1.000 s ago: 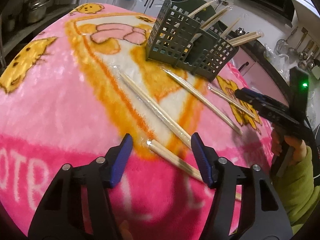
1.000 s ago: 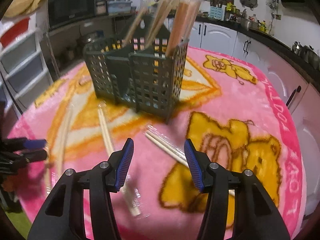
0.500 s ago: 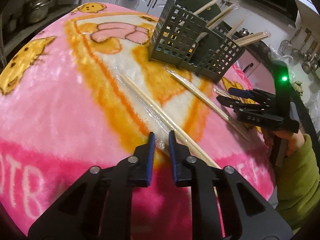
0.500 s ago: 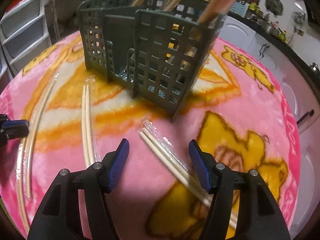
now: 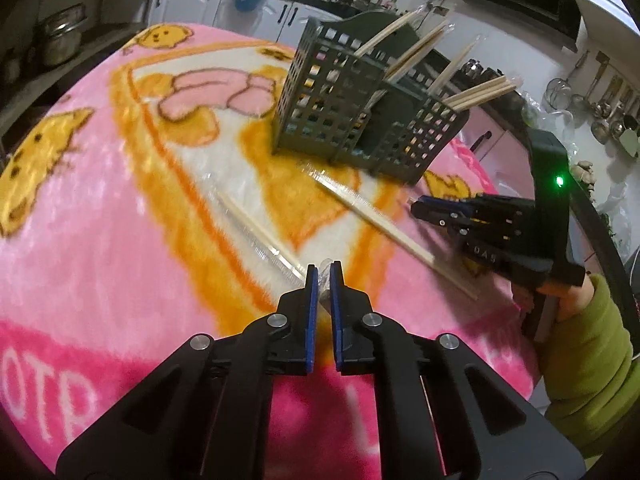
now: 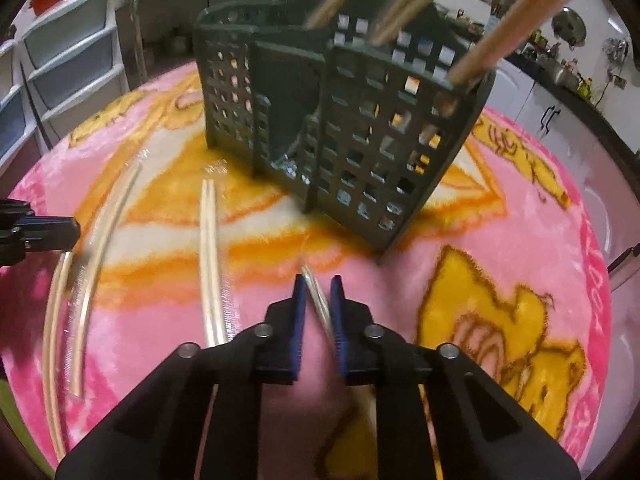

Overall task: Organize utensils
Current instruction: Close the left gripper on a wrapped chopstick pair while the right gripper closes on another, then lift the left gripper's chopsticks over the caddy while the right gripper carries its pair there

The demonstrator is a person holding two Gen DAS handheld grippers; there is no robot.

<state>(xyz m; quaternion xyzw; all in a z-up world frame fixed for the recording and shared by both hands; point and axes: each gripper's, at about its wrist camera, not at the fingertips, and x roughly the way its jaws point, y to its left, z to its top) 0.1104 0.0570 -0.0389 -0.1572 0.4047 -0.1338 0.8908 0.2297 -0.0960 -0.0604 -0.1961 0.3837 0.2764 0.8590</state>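
My left gripper (image 5: 324, 276) is pinched on the end of a plastic-wrapped chopstick pair (image 5: 325, 285), its jaws closing the last bit. My right gripper (image 6: 318, 286) has another wrapped pair (image 6: 317, 300) between its blue pads, jaws closing onto it; it also shows as the right gripper (image 5: 420, 205) low over the blanket. Both held pairs still lie on the blanket. A grey slotted caddy (image 5: 360, 120) (image 6: 360, 140) stands upright with several chopsticks in it. Loose wrapped pairs (image 5: 260, 228) (image 5: 376, 216) (image 6: 210, 240) lie in front of it.
A pink and orange cartoon blanket (image 5: 100, 200) covers the table. A hand in a green sleeve (image 5: 588, 360) holds the right gripper. Plastic drawers (image 6: 60, 60) stand beyond the table's left edge. Kitchen counters and hanging ladles (image 5: 600, 100) ring the room.
Both grippers went from wide open to closed on a wrapped chopstick pair each. The right one moved nearer the caddy and lower, rolling a little.
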